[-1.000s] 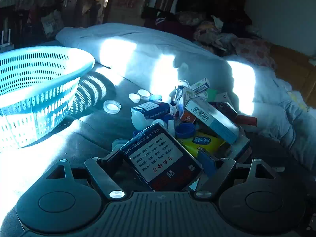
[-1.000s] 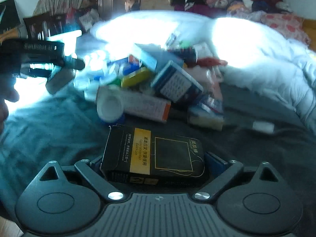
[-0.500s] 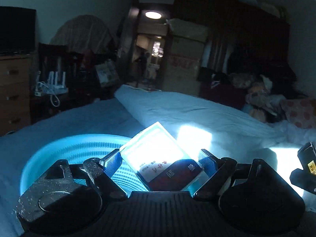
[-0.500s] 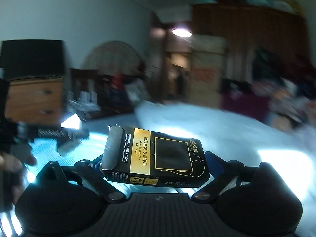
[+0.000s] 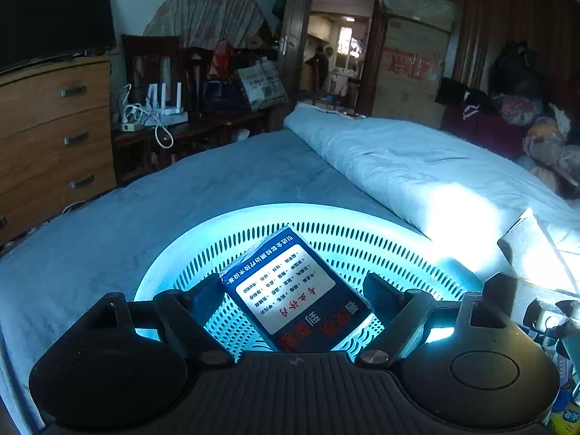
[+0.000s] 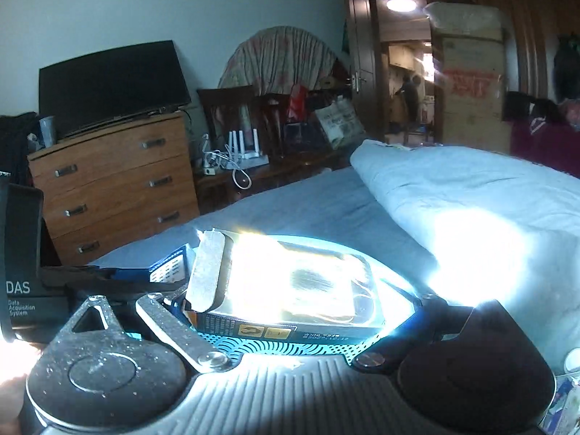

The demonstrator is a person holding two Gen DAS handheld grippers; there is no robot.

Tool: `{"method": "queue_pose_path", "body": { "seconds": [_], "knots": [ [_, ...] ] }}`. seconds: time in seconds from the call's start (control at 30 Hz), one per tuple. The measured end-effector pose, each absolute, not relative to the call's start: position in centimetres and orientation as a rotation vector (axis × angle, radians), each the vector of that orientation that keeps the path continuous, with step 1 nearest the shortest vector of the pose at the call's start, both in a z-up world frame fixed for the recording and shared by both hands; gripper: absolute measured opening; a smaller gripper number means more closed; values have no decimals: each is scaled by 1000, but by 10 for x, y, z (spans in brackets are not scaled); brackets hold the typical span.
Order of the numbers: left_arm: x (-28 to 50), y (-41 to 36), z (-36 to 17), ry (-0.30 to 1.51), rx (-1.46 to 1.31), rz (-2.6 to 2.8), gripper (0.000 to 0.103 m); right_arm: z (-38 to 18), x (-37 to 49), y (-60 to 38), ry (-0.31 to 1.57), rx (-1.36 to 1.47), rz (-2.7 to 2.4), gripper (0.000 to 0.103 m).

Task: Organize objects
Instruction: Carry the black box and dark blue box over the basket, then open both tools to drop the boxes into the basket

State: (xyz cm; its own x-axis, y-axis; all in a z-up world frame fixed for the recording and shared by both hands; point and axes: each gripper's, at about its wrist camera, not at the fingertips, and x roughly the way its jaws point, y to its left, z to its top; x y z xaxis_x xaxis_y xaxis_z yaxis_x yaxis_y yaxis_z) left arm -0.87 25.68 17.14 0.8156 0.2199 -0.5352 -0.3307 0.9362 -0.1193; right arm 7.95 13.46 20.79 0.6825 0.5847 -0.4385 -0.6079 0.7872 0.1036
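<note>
My left gripper point(image 5: 291, 290) is over the light blue perforated basket point(image 5: 362, 243) on the bed. Its fingers have spread, and the dark blue box with a white label point(image 5: 290, 291) lies loosely between them over the basket's inside. My right gripper point(image 6: 297, 301) is shut on a black and gold box point(image 6: 297, 286), glaring in sunlight, held over the same basket point(image 6: 395, 293). The left gripper's body and the blue box point(image 6: 168, 266) show at the left of the right wrist view.
The basket sits on a blue-grey bed sheet point(image 5: 145, 210) next to a rolled white duvet point(image 5: 417, 166). A wooden dresser point(image 6: 112, 185) with a TV stands beyond the bed's left edge. A bright box edge point(image 5: 533, 250) shows at right.
Both grippers swung from the pile of boxes to above the basket. The left fingers have opened around the blue box. The right gripper still holds its box.
</note>
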Motion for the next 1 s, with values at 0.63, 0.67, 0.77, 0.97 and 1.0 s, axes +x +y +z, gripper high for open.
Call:
{"method": "queue_pose_path", "body": {
  "seconds": [0.63, 0.67, 0.77, 0.97, 1.0],
  "knots": [
    [-11, 260, 171, 512, -212, 329, 102, 204, 88, 126, 450, -33, 608, 102],
    [-12, 260, 171, 511, -211, 330, 103, 204, 87, 125, 448, -30, 608, 103],
    [-13, 258, 173, 513, -207, 334, 103, 207, 80, 120, 434, -21, 613, 103],
    [-25, 239, 187, 472, -202, 290, 103, 214, 33, 80, 339, 27, 607, 103],
    [-29, 231, 190, 460, -203, 264, 103, 212, 20, 67, 326, 37, 598, 103]
  ]
}}
